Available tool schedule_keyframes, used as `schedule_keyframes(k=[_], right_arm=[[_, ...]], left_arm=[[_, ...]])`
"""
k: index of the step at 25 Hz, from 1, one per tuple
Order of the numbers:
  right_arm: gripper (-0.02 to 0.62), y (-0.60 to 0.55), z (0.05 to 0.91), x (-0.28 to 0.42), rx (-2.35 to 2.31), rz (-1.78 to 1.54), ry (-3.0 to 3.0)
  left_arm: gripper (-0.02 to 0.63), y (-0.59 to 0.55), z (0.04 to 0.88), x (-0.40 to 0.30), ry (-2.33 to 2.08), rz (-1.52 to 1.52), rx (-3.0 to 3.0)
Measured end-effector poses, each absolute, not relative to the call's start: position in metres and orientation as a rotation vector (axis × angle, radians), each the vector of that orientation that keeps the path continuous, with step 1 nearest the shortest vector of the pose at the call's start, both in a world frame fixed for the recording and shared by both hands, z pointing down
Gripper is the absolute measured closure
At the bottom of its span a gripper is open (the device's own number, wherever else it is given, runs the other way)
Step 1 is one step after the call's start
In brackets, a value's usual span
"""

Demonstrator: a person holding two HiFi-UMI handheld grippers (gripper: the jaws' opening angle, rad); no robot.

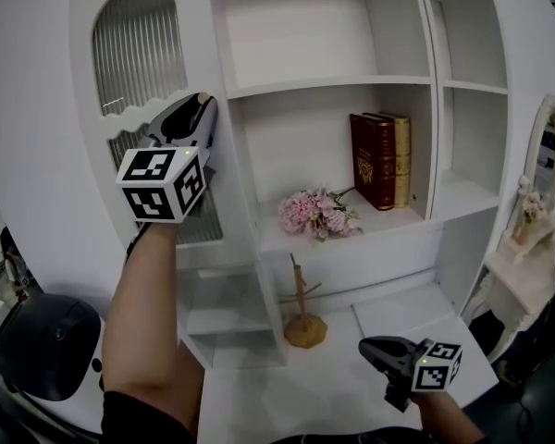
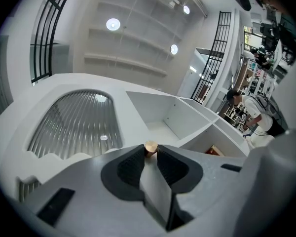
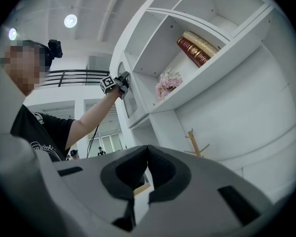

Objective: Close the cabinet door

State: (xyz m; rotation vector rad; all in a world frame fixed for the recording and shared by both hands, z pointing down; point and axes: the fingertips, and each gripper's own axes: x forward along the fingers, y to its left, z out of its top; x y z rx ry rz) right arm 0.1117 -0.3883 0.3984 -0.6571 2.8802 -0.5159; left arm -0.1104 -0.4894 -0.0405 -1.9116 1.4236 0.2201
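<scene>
Between the jaws of the left gripper a small brass knob is sitting, and the pads are pressing on it from both sides. The jaws are standing only a little apart, just as wide as the knob. This knob belongs to the cabinet door, a tall white panel that is standing upright, with an arched pane of ribbed glass. Seen from the gripper, the door is spreading away to the left of the jaws, and the open shelves are lying to the right and further ahead. So the knob is sitting on the door edge that is nearest to the shelves, and I am judging that the hinges are on the far left side, although no view is showing them.

The door is hanging open, with its knob edge away from the cabinet front. To close it, the left gripper is needing, in my opinion, to carry the knob forward and toward the shelf side, so the panel is swinging about its upright axis until it is lying flat on the cabinet.

Well below and to the right, the right gripper is hovering over the white counter, its jaws together and holding nothing. It is far from the door, so the left hand is clearly the nearer one.
</scene>
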Motion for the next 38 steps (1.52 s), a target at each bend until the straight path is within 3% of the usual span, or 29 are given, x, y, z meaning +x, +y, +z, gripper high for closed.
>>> schedule_keyframes(k=[20,24,28,38], right_arm=[[0.589,-0.383,0.407,0.141,-0.630,-0.521,2.932],[0.589,-0.379,0.415,0.147,-0.670,-0.542,2.927],[0.589,-0.371,0.419,0.145,-0.699,-0.577,2.907],[0.589,-0.330,0.386,0.094,-0.654,-0.478,2.926]], left_arm=[[0.525,-0.487,-0.035,-0.112,1.520,0.228,-1.995],[0.485,-0.470,-0.017,-0.116,1.495,0.325,-2.033],[0.460,-0.443,0.008,-0.122,1.434,0.440,-2.135],[0.460,-0.376,0.139,-0.115,1.304,0.297,-2.474]])
